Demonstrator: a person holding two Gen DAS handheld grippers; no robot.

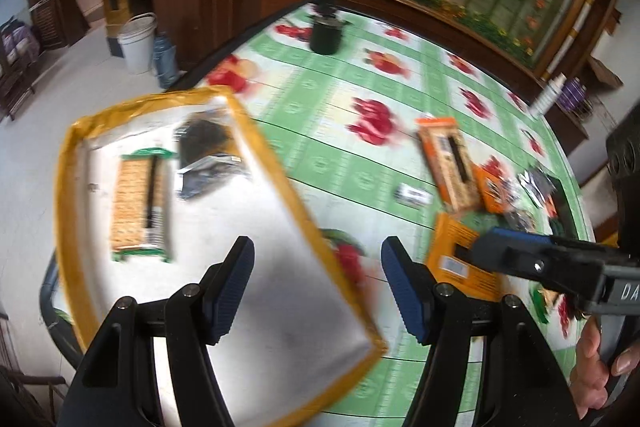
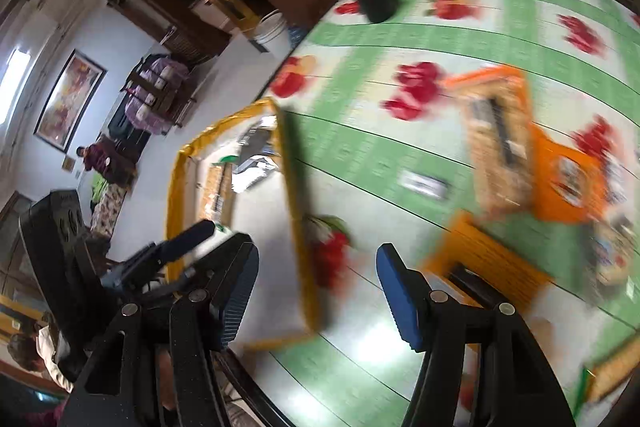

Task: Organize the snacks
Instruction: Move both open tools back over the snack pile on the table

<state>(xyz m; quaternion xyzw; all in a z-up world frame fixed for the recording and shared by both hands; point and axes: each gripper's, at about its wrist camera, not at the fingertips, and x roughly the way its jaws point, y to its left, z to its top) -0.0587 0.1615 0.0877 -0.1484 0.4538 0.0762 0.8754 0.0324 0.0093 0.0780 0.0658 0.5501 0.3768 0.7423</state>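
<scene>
Left gripper (image 1: 318, 287) fingers apart, empty, right gripper (image 2: 316, 291) likewise

Both wrist cameras close above, angled down, sharing yellow-rimmed box (image 1: 68, 163), fruit-print table (image 1: 344, 95)

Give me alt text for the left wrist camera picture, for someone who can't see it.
Open, empty left tongs hang over a yellow-rimmed tray holding a green cracker pack and a dark foil packet. To the right, orange snack packs lie on a green floral tablecloth, with the right tongs reaching in from the edge. The picture is motion-blurred.
</scene>
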